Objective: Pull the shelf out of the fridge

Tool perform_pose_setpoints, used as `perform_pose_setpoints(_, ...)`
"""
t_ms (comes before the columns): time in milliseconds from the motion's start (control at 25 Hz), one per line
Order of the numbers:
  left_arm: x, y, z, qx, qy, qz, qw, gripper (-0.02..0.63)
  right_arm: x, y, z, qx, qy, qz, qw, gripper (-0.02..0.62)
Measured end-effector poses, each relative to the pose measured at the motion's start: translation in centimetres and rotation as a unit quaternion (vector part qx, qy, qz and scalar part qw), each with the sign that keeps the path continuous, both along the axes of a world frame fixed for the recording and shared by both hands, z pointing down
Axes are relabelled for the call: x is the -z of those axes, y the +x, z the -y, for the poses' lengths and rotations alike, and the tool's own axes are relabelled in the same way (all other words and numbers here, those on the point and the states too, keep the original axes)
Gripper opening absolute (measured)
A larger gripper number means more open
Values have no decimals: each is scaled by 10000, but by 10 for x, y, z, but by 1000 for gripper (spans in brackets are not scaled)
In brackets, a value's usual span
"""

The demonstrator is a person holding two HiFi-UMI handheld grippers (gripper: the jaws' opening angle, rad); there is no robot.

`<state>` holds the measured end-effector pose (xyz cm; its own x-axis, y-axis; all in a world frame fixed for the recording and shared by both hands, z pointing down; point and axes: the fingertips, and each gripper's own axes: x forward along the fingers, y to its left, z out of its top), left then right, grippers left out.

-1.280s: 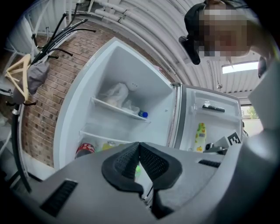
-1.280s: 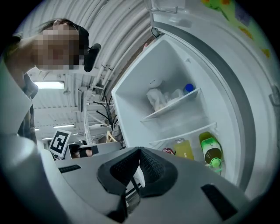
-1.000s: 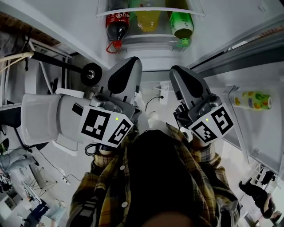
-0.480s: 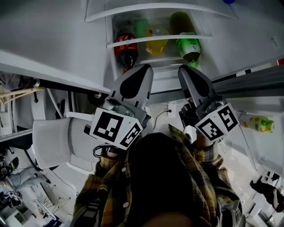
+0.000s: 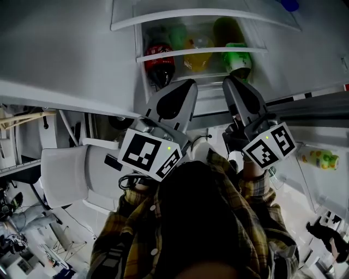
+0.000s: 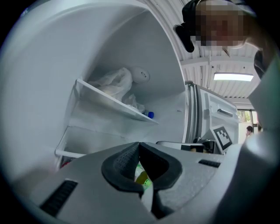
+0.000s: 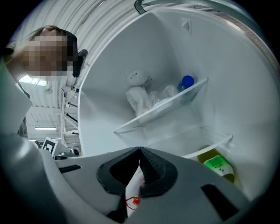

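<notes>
1. While both grippers hung level before the open fridge (image 7: 232, 74), the shelf (image 5: 202, 52) lay as a pale front edge across the compartment. In the head view it sat just above and beyond both sets of jaws, and neither touched it.
2. Directly under it we saw a red cola bottle (image 5: 160, 64), a yellow bottle (image 5: 197, 57) and a green bottle (image 5: 238, 60).
3. We found the left gripper (image 5: 188, 84) clenched tip to tip on nothing. In its own view the shelf's edge showed low at the left, outside the jaws.
4. We found the right gripper (image 5: 226, 80) clamped together as well, with nothing gripped. In its view the shelf's edge ran off to the right of the jaws, over the green bottle.
5. Higher up, the upper shelf (image 5: 207, 15) carried a crumpled plastic bag (image 7: 144, 98) and something with a blue cap (image 7: 187, 81).
6. Nearer us, plaid sleeves (image 5: 136, 218) led to both grippers, and a white chair (image 5: 62, 174) stood at the left.
</notes>
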<state>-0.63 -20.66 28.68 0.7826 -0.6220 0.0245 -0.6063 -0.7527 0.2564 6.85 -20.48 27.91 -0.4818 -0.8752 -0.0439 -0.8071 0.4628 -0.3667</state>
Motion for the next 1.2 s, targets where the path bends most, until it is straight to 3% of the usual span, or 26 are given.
perform_pose_setpoints(600,-7,14,21,922,-221,-209,9953,3,-12,21,19,657,-248,208,9973,18)
perform_pose_setpoints(1200,-29,24,47,891,-651,-500,9926,5,-40,34,53,679,-736,834,9915,21)
